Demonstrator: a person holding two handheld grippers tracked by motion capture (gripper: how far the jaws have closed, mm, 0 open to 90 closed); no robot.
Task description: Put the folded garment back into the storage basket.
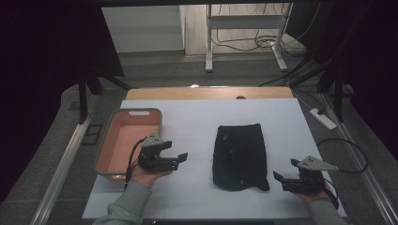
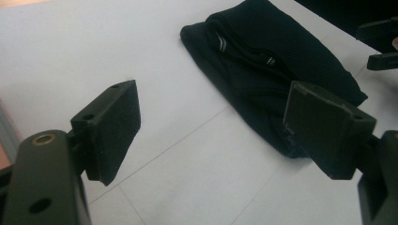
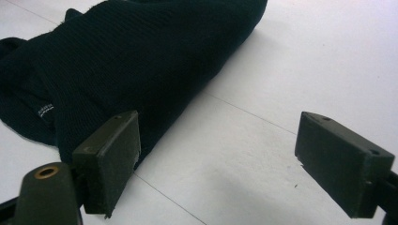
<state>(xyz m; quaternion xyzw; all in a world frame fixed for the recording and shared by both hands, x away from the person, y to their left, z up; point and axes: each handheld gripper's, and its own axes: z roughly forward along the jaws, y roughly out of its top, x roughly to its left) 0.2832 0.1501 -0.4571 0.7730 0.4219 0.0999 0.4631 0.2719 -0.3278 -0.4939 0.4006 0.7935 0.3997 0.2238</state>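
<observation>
A black folded garment lies in the middle of the white table cover. My left gripper hovers to its left, jaws wide open and pointing toward the cloth, with nothing between them. In the left gripper view the left gripper frames bare table, and the garment lies just beyond its right pad. My right gripper is held at the garment's near right corner, open and empty. In the right gripper view the right gripper spans white table, with the garment behind its left pad.
A salmon-pink basin stands at the table's left edge, right behind my left hand. A cable loops off the right side of the table. The other gripper shows at the top right of the left gripper view.
</observation>
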